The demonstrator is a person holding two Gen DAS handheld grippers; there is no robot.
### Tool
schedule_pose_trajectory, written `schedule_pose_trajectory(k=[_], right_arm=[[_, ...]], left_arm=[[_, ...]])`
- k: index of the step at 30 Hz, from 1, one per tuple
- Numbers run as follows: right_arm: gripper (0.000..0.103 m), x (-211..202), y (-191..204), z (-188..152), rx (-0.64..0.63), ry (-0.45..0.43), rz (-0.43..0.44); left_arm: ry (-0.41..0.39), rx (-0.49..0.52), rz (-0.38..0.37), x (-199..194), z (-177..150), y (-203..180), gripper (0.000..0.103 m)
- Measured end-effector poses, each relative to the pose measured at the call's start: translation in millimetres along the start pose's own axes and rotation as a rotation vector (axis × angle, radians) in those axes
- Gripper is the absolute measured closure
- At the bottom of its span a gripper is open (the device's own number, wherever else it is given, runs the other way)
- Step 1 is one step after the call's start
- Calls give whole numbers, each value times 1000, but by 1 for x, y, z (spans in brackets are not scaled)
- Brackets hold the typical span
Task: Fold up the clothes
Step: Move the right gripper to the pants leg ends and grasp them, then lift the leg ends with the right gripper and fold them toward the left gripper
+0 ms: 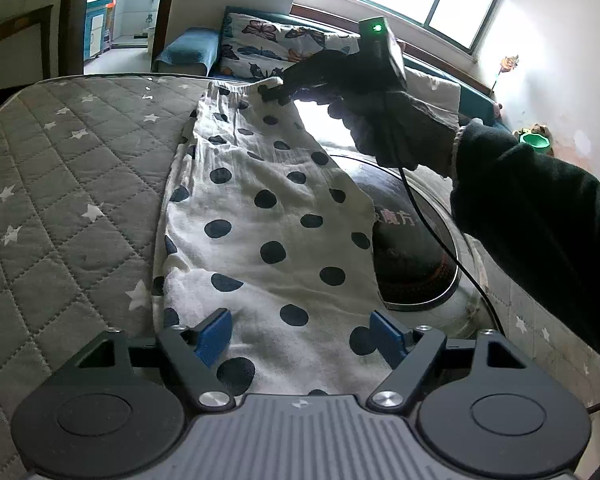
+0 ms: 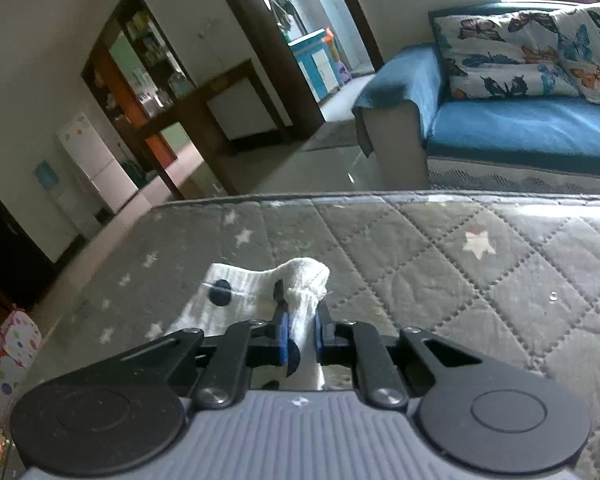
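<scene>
A white garment with dark polka dots (image 1: 260,216) lies lengthwise on a grey quilted star-print mattress (image 1: 60,184). My left gripper (image 1: 302,338) is open over the garment's near end, its blue pads on either side of the cloth without pinching it. At the garment's far end my right gripper (image 1: 274,94), held by a gloved hand, is shut on the top edge. In the right wrist view the right gripper (image 2: 302,330) has its blue pads pressed on a bunched fold of the white cloth (image 2: 304,280).
A dark round disc with a metal rim (image 1: 412,240) lies on the mattress, partly under the garment's right side. A black cable (image 1: 432,232) runs across it. A blue sofa (image 2: 520,128) with butterfly cushions stands beyond the mattress's far edge.
</scene>
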State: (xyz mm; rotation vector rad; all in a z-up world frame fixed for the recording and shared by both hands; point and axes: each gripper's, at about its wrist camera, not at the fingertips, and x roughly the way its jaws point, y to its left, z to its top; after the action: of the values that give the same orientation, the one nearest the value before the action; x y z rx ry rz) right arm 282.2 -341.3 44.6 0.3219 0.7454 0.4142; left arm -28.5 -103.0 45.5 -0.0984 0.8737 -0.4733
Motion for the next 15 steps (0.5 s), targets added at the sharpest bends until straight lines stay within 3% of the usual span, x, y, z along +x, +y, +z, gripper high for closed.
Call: schedule_pose_trajectory(k=[15], right_arm=[[94, -57, 49, -25, -92, -22, 140]], left_arm=[[-11, -55, -2, -21, -10, 3, 23]])
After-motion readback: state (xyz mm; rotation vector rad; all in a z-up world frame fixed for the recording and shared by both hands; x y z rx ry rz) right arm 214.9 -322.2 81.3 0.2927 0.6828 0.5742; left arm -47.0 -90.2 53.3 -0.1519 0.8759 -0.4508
